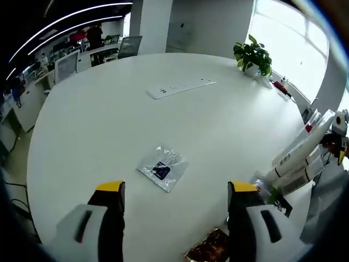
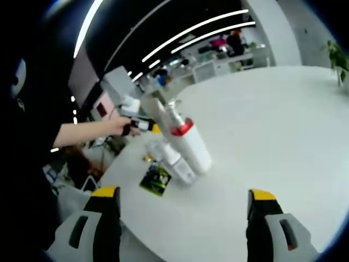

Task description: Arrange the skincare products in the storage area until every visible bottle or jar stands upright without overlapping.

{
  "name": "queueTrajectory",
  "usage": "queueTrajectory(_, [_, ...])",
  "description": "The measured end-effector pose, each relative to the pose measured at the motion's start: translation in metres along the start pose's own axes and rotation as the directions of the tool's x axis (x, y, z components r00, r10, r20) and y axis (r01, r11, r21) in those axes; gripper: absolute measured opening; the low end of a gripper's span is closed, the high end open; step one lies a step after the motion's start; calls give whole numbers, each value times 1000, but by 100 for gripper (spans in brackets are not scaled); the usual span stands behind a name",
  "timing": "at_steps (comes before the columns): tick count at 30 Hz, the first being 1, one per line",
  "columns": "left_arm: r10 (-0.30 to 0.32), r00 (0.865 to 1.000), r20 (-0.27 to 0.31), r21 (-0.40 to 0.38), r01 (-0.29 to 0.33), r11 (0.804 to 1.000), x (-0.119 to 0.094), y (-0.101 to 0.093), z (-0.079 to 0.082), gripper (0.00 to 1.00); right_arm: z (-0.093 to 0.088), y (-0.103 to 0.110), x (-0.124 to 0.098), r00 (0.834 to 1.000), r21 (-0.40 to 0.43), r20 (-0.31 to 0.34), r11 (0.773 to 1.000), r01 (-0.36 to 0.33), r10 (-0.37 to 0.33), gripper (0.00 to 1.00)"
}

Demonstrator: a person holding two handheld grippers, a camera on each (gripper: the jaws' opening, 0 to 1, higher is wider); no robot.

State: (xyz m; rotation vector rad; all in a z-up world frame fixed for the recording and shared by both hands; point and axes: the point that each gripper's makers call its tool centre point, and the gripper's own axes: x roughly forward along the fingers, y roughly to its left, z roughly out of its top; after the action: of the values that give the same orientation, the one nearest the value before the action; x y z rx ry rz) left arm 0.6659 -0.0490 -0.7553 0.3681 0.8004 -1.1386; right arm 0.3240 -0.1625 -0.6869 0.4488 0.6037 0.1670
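Table: big, round and white (image 1: 109, 109); it takes up the middle of both views.
Tubes: white ones lie leaning in a heap at the right edge of the left gripper view (image 1: 297, 158); in the right gripper view they sit mid-left, one with a red ring (image 2: 182, 139). They lean on each other, so I think none stands up yet.
Packets: a clear one with a dark blue patch lies flat in the low middle (image 1: 162, 168); a green one lies by the tubes (image 2: 156, 179).
Left gripper: jaws wide apart, holding nothing (image 1: 175, 194). It hangs over the table.
Right gripper: jaws wide apart too, empty (image 2: 182, 199). It points at the tubes, maybe to grab one.
Plant: upper right (image 1: 252, 56).
Power strip: top middle (image 1: 180, 88).
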Motion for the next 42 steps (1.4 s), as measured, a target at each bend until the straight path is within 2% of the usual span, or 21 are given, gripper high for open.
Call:
queueTrajectory(4, [-8,1000,18,38,8,999,9,4,6,67,-3,-3,1,1000,13,-8,1000,5,-5,99])
queueTrajectory(8, [-10,1000,25,65,8,998,17,9,11,66,-5,-5,4,1000,15,-17,1000,4,-4,99])
queueTrajectory(14, [-7,1000,-29,165,12,986,28,16,8,65,-7,-6,9,1000,20,-24,1000,-1,2,99])
queueTrajectory(21, [-21,999,-46,202,30,979,37,15,10,61,-9,-10,9,1000,29,-27,1000,1,0,99])
queueTrajectory(27, [-2,998,-66,210,16,977,44,19,9,55,-8,-12,10,1000,32,-28,999,4,-3,99])
queueTrajectory(30, [-1,996,-88,242,23,970,45,18,4,55,-8,-13,9,1000,30,-28,1000,6,-5,99])
queueTrajectory(34, [-4,996,-89,272,28,962,42,18,7,54,-9,-13,8,1000,36,-26,999,9,-8,99])
queueTrajectory(36, [-29,995,-96,287,56,956,42,13,7,51,-11,-13,8,1000,38,-28,999,9,-8,99])
queueTrajectory(38, [-31,995,-94,298,58,953,41,12,6,49,-12,-13,9,1000,38,-31,999,8,-7,99])
queueTrajectory(42, [-29,995,-91,270,53,961,41,15,6,45,-12,-12,10,999,38,-32,999,5,-4,99])
